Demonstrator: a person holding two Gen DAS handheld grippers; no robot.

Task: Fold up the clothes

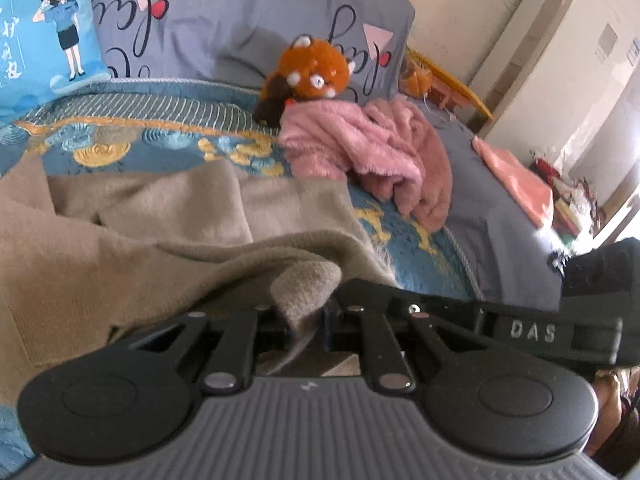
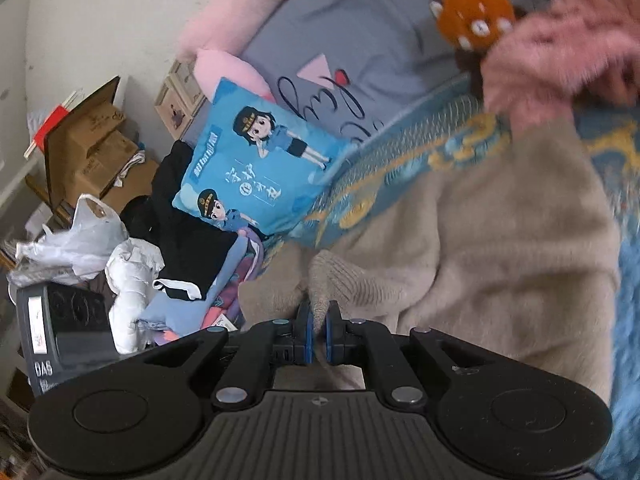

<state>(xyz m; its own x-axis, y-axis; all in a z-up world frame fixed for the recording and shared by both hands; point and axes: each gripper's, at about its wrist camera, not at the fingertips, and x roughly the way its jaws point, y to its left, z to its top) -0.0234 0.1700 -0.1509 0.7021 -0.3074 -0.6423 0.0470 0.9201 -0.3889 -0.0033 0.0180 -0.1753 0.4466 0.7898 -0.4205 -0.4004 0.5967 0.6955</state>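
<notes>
At lower centre of each view, the left gripper [image 1: 308, 320] and right gripper [image 2: 318, 322] each pinch the soft beige knitted sweater [image 2: 500, 240] (rumpled, mid-fold by appearance) on the blue patterned bedspread [image 1: 168, 148]; next, carry both edges evenly. Beyond, upper right, lies a fluffy pink garment [image 1: 372, 148].

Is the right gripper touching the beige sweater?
Touching. The right wrist view shows the right gripper with a ribbed edge of the beige sweater pinched between its blue pads.
</notes>
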